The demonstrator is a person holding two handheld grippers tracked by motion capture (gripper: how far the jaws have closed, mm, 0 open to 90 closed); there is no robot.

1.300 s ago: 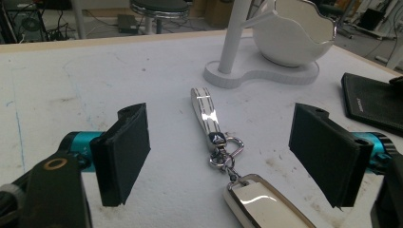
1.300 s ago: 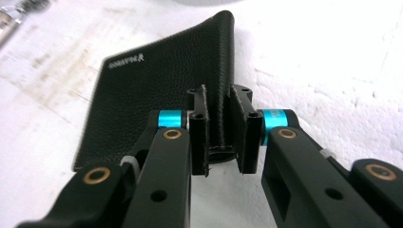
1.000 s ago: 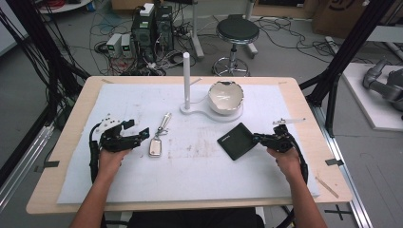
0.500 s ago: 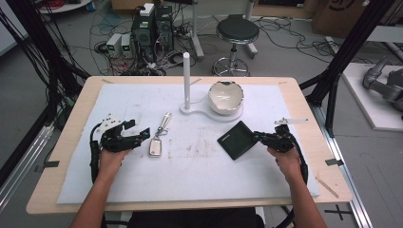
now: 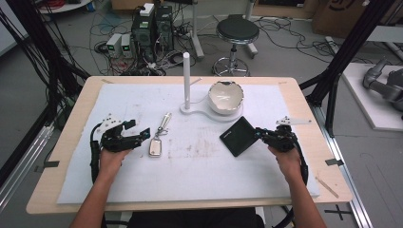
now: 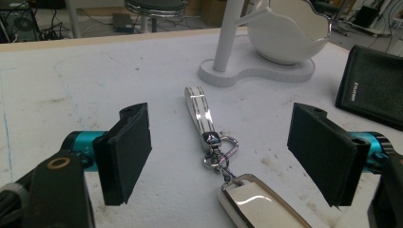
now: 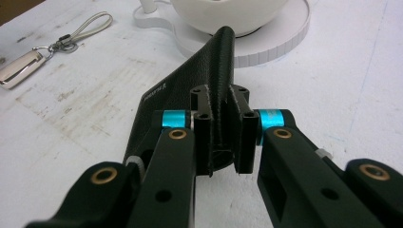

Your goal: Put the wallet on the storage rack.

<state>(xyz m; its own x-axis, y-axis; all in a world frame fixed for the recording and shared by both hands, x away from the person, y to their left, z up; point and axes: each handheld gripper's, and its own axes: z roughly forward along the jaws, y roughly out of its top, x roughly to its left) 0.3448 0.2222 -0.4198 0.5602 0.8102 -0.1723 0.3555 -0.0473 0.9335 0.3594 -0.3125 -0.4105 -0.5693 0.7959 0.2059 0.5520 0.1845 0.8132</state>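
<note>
A black leather wallet (image 5: 237, 137) lies right of centre on the white mat. My right gripper (image 5: 259, 134) is shut on its near edge. In the right gripper view the pads of that gripper (image 7: 222, 137) pinch the wallet (image 7: 190, 90), which slants away toward the table. A silver key fob (image 5: 155, 147) with a pale strap (image 5: 165, 121) lies left of centre. My left gripper (image 5: 139, 131) stands open just left of it. In the left gripper view the key fob (image 6: 256, 204) and its strap (image 6: 199, 111) lie between the wide-apart jaws of that gripper (image 6: 221, 152), untouched.
A white stand (image 5: 199, 111) with an upright post (image 5: 186, 80) and a white bowl (image 5: 226, 97) sits at the back centre, just beyond the wallet. The white mat (image 5: 190, 180) covers most of the wooden table (image 5: 57, 142). A stool and cabling stand beyond the far edge.
</note>
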